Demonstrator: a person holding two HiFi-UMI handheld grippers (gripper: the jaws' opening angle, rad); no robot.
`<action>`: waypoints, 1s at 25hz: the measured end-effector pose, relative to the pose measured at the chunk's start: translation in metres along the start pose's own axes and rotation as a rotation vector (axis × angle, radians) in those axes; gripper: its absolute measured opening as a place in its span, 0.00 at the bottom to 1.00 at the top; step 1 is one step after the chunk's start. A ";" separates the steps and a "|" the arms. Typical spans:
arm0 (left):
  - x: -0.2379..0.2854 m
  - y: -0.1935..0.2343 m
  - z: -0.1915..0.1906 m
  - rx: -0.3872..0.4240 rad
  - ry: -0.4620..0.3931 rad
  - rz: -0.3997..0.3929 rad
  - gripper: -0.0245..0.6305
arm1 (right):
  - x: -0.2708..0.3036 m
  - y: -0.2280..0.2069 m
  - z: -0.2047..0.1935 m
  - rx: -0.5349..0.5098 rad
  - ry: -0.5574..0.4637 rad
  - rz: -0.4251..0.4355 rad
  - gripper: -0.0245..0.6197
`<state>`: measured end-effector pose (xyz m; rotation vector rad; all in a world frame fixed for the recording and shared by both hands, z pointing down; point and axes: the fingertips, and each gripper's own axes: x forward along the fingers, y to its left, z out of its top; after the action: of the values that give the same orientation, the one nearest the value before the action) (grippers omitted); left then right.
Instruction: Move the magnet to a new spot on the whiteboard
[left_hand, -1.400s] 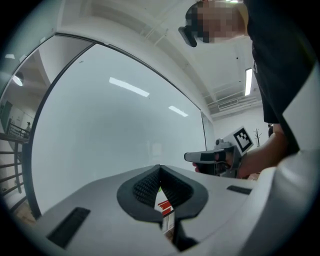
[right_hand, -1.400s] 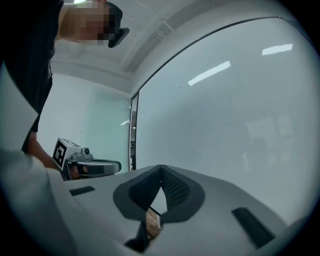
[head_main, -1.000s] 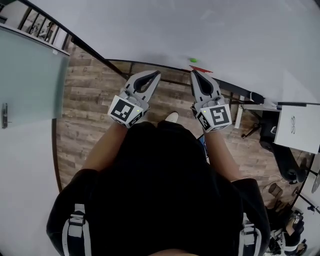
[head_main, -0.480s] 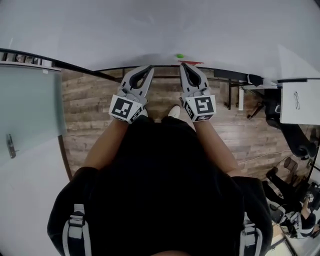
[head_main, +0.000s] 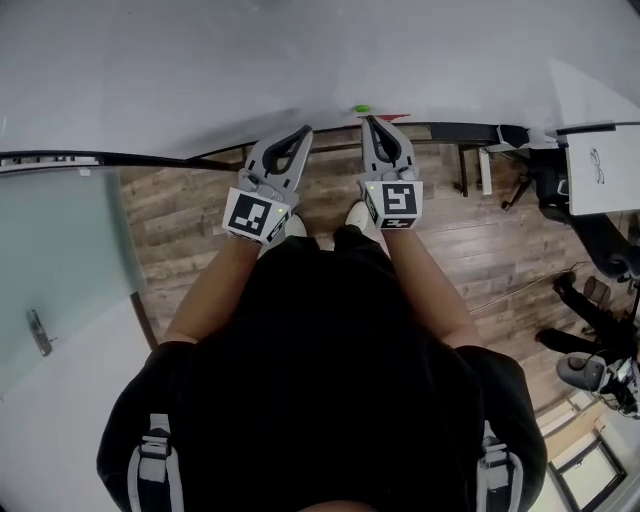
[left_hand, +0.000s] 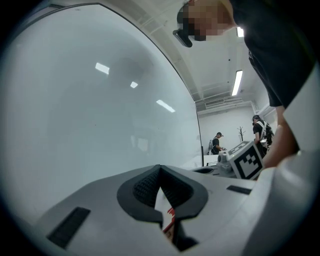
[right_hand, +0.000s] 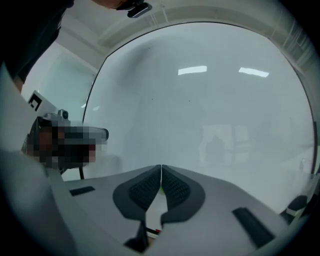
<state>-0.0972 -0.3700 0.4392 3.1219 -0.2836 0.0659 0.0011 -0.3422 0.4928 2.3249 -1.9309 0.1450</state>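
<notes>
Currently: magnet (head_main: 361, 109) on the whiteboard (head_main: 300, 50), neither gripper holding it

The green magnet sits at the whiteboard's lower edge, with a red strip (head_main: 396, 115) just beside it on the right. Right gripper (head_main: 368, 121) — jaws fully together, pads meeting at the tips, nothing clamped. Its tips are just below the magnet; contact cannot be confirmed. Its own view shows a sliver of green through the gap behind the tips. Left gripper (head_main: 304, 131) — jaws likewise closed and empty, tips near the board's edge, left of the magnet and apart from it.
</notes>
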 end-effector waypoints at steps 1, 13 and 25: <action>0.000 0.002 0.000 0.008 0.005 -0.005 0.04 | 0.002 0.001 -0.002 -0.011 0.002 -0.014 0.04; 0.000 -0.001 0.004 0.019 0.008 -0.057 0.04 | 0.015 -0.012 -0.028 0.012 0.048 -0.131 0.19; -0.011 -0.001 -0.006 0.020 0.039 -0.055 0.04 | 0.024 -0.016 -0.044 0.044 0.069 -0.168 0.23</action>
<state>-0.1082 -0.3671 0.4447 3.1419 -0.1973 0.1296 0.0217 -0.3564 0.5391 2.4620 -1.7093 0.2505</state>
